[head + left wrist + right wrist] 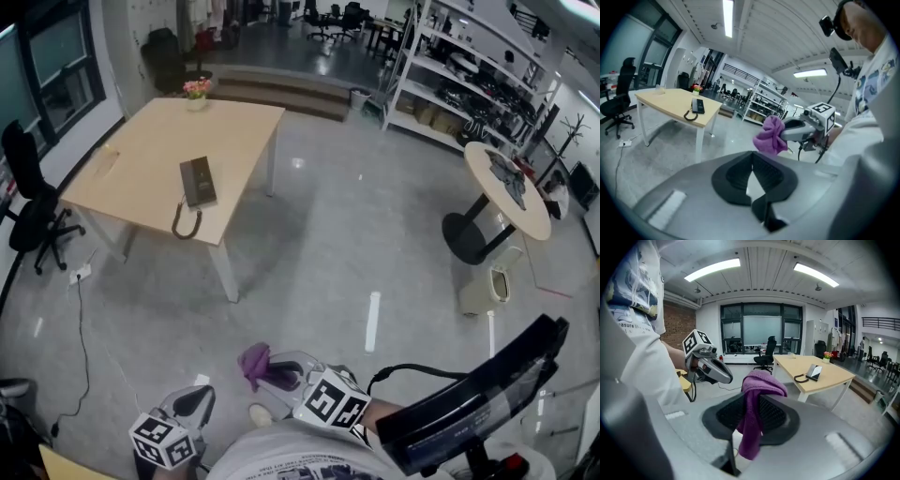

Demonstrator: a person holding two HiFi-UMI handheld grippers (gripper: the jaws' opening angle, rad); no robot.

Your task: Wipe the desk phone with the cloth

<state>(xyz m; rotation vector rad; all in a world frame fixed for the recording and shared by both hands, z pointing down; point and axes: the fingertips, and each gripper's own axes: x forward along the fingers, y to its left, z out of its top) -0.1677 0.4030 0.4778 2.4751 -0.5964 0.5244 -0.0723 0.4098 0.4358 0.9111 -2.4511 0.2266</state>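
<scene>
A dark desk phone [198,181] with a coiled cord lies on the light wooden table [150,150] far ahead; it also shows small in the left gripper view [697,106] and the right gripper view [814,372]. My right gripper [267,367] is shut on a purple cloth [254,361], which hangs between its pads [754,399] and bunches above them. The cloth [771,135] appears at that gripper's tip in the left gripper view. My left gripper [195,401] is low at the left, shut and empty [752,168]. Both are held near the person's body, well away from the table.
A flower pot [196,92] stands at the table's far edge. A black office chair [33,202] is left of the table. A round table [511,187] and shelving [469,75] are at the right. Grey floor [356,244] lies between me and the table.
</scene>
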